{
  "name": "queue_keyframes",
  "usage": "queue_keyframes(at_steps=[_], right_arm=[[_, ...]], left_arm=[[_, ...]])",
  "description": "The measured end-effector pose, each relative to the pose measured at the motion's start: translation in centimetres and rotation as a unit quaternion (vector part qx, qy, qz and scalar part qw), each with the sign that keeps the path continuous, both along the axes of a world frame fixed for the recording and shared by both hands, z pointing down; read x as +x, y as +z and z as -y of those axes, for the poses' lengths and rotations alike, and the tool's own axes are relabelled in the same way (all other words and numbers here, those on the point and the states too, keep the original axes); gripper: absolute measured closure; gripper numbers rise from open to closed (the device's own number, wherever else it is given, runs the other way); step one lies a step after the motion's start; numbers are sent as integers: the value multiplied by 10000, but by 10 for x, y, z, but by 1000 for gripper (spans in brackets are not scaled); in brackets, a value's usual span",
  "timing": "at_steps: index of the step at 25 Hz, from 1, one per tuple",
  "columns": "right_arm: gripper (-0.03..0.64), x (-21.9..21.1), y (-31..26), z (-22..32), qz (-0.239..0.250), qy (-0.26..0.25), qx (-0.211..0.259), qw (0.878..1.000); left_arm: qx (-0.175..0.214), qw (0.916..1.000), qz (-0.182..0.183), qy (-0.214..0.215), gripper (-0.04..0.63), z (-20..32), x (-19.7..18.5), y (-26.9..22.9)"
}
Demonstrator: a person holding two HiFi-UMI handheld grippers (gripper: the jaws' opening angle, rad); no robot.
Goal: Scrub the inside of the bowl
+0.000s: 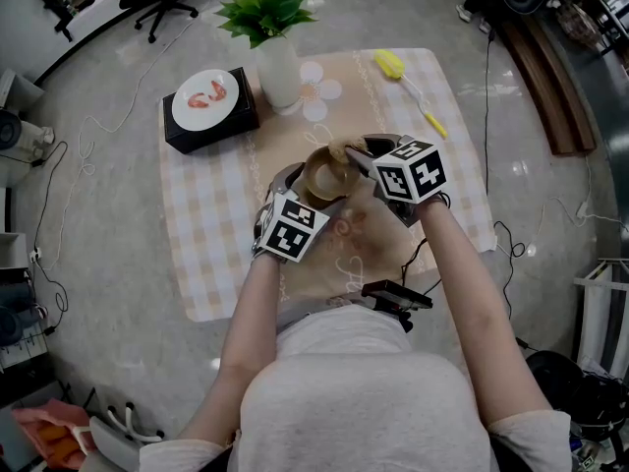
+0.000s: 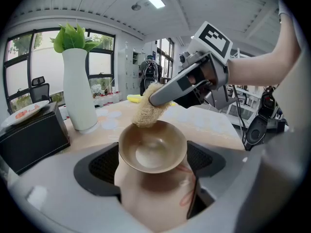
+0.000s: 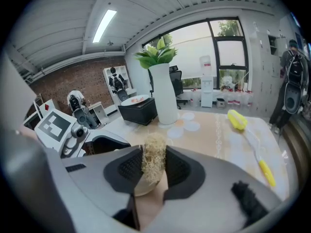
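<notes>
Tan bowl (image 2: 152, 152), fibrous scrubber (image 2: 146, 111) touching its rim

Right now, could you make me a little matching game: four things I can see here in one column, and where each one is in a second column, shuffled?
Things:
1. bowl
2. scrubber
3. yellow brush
4. white plate

Places:
A. on top of the black box
B. lying loose on the tablecloth
C. held between the jaws of the left gripper
D. pinched between the jaws of the right gripper

Pairs: 1-C, 2-D, 3-B, 4-A
</notes>
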State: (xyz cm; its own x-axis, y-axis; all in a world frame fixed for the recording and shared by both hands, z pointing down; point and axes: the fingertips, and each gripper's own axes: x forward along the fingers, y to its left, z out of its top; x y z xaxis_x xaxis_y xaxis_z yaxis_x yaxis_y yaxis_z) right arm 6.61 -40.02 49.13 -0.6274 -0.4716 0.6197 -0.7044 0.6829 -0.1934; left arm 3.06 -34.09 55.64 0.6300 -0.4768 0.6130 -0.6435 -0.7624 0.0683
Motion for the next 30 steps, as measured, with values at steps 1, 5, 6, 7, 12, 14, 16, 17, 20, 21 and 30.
queue_keyframes(at_steps=[1, 5, 6, 7, 12, 14, 16, 17, 20, 21, 30], right_arm=[[514, 2, -1, -1, -8, 2, -17, 10000], [514, 11, -3, -8, -68, -37, -80, 9999], [514, 12, -3, -11, -85, -69, -102, 9999], [514, 13, -3, -14, -101, -110, -128, 9998], [514, 15, 2, -30, -312, -394, -254, 9984], [514, 15, 3, -35, -343, -461, -304, 9979], [514, 14, 3, -40, -338, -510, -364, 9975], [514, 14, 4, -42, -329, -542, -400, 9972], [514, 11, 5, -50, -265, -665, -548, 9959], [514, 9, 6, -53, -235, -706, -600, 9954], [514, -16, 10, -67, -201, -1319, -598, 9893]], left_arm=[[-4, 10000, -2, -1, 146, 0, 0, 0], [-2, 10000, -14, 12, 146, 0, 0, 0], [1, 10000, -18, 14, 146, 0, 0, 0], [2, 10000, -22, 15, 145, 0, 0, 0], [-15, 10000, -35, 13, 144, 1, 0, 0], [-30, 10000, -45, 7, 143, 1, 0, 0], [-62, 10000, -58, -11, 143, 1, -1, 2], [-71, 10000, -61, -15, 143, 1, -1, 2], [-68, 10000, -70, 2, 140, 1, 0, 0], [-65, 10000, -74, 10, 138, 1, 0, -1], [-86, 9999, 9, 54, 134, 0, 0, 4]])
